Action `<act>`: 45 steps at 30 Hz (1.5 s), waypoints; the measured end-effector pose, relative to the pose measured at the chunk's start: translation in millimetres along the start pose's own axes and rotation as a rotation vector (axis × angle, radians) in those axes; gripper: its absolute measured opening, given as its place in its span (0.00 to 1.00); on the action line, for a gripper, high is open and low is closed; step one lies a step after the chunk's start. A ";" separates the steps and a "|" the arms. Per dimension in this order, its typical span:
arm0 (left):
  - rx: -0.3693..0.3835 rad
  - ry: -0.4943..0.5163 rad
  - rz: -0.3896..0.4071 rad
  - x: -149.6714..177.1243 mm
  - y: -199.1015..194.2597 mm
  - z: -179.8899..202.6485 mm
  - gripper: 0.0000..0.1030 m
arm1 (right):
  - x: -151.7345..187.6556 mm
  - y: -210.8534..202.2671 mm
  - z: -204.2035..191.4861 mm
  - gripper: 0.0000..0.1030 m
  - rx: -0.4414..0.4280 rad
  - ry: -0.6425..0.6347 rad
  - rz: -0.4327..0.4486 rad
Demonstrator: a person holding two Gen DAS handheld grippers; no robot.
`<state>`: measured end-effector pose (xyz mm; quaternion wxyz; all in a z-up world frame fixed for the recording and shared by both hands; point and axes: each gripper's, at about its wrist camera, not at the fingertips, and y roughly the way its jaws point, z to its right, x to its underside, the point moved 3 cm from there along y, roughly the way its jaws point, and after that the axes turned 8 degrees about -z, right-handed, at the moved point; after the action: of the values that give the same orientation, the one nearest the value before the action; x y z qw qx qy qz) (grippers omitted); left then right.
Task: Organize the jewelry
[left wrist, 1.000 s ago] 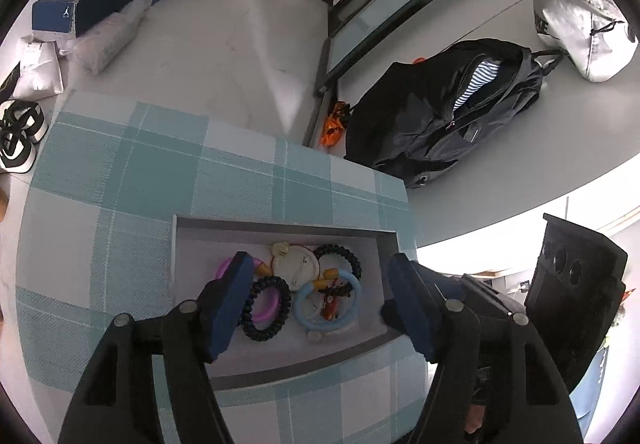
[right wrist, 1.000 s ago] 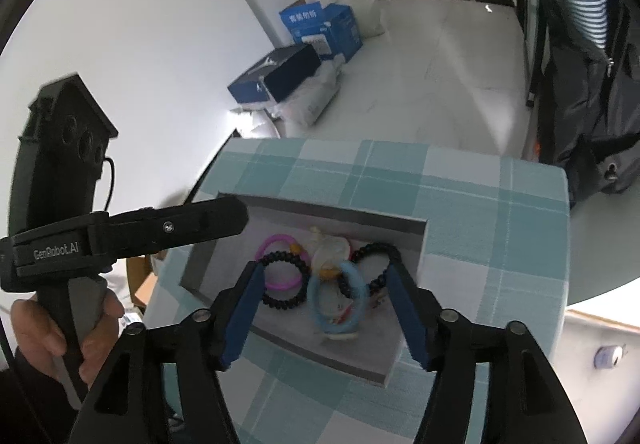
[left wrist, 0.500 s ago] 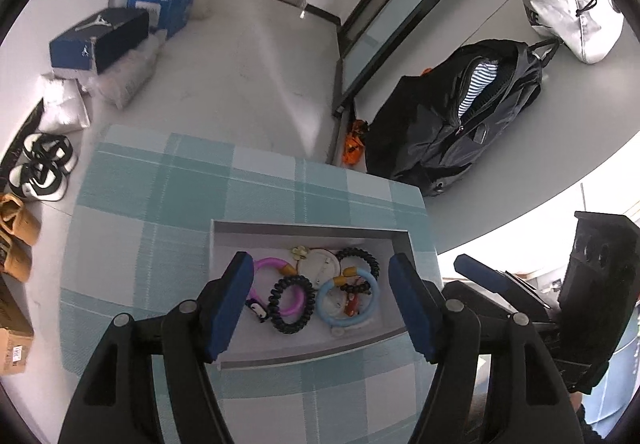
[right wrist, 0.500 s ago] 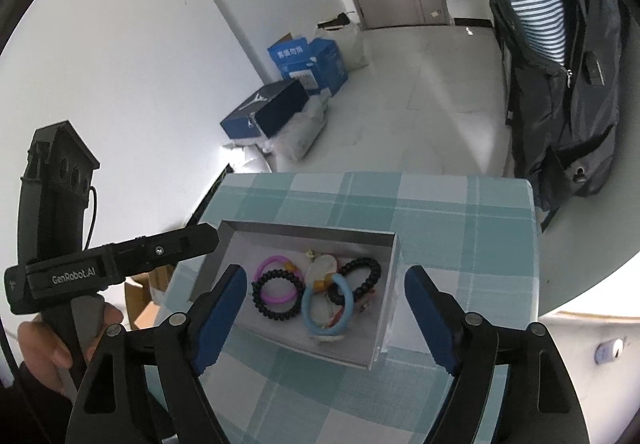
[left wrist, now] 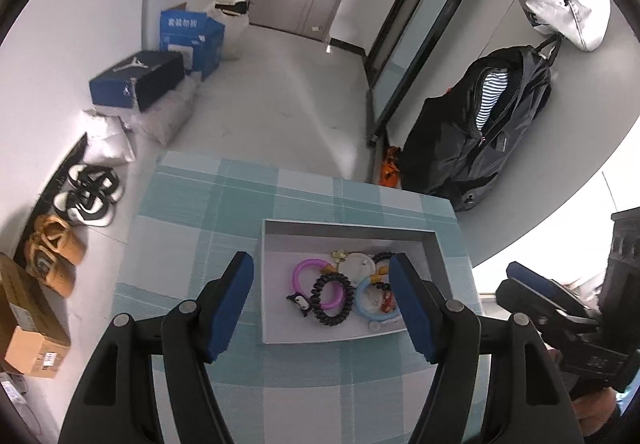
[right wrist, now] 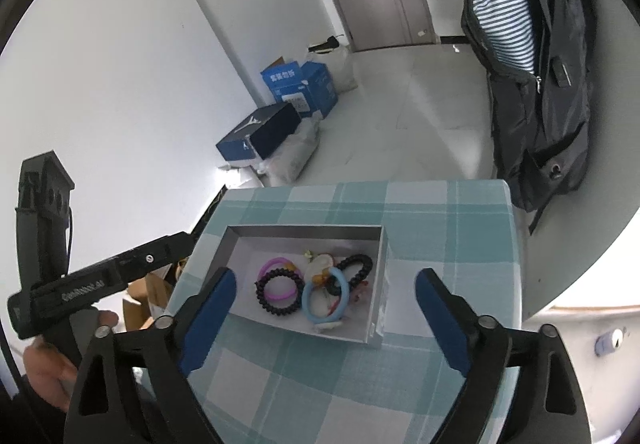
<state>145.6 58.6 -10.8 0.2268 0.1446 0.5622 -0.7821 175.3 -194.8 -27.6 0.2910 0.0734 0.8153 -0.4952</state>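
Where jaws gape empty, jewelry tray (left wrist: 280,336) beyond, untouched.

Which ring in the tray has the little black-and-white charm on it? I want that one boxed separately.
The pink ring, at the left end of the tray. The charm hangs at its lower left; the black coil ring overlaps it.

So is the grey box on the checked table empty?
No. The shallow grey box holds a pink ring, a black coiled hair tie, a light blue ring and other small pieces.
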 end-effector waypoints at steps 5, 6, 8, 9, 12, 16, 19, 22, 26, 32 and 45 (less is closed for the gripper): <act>-0.051 0.039 0.062 7.6 -15.1 5.9 0.64 | 6.8 -10.2 -3.8 0.93 -0.006 -0.001 0.028; -0.056 0.048 0.075 9.6 -18.5 7.5 0.64 | 8.2 -12.9 -5.4 0.94 -0.006 -0.009 0.036; -0.074 0.065 0.094 12.4 -23.5 10.9 0.67 | 11.6 -17.6 -8.6 0.95 -0.004 -0.020 0.054; -0.088 0.072 0.107 14.5 -26.8 12.1 0.71 | 13.0 -19.7 -9.5 0.96 -0.003 -0.022 0.061; -0.106 0.077 0.138 20.5 -34.5 14.6 0.76 | 18.9 -24.9 -12.9 0.97 -0.003 -0.025 0.080; -0.120 0.058 0.141 32.4 -38.8 12.3 0.77 | 26.7 -29.8 -18.4 0.97 -0.005 -0.043 0.096; -0.136 0.032 0.142 40.9 -43.2 10.8 0.77 | 28.7 -34.4 -26.5 1.00 -0.015 -0.084 0.116; -0.193 0.062 0.191 44.1 -54.1 15.8 0.77 | 32.3 -39.4 -36.2 1.00 -0.009 -0.127 0.143; -0.204 0.060 0.199 48.9 -57.8 15.2 0.77 | 40.4 -41.7 -43.4 1.00 -0.006 -0.134 0.160; -0.195 0.021 0.190 51.9 -58.9 9.4 0.77 | 44.7 -44.3 -45.0 1.00 0.021 -0.134 0.176; -0.194 0.063 0.184 57.3 -58.7 19.3 0.77 | 49.3 -40.1 -43.4 1.00 0.036 -0.127 0.151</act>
<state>66.8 44.9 15.7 0.2927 0.1975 0.6262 -0.6951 101.1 -186.2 -9.2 0.3771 0.1084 0.7783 -0.4902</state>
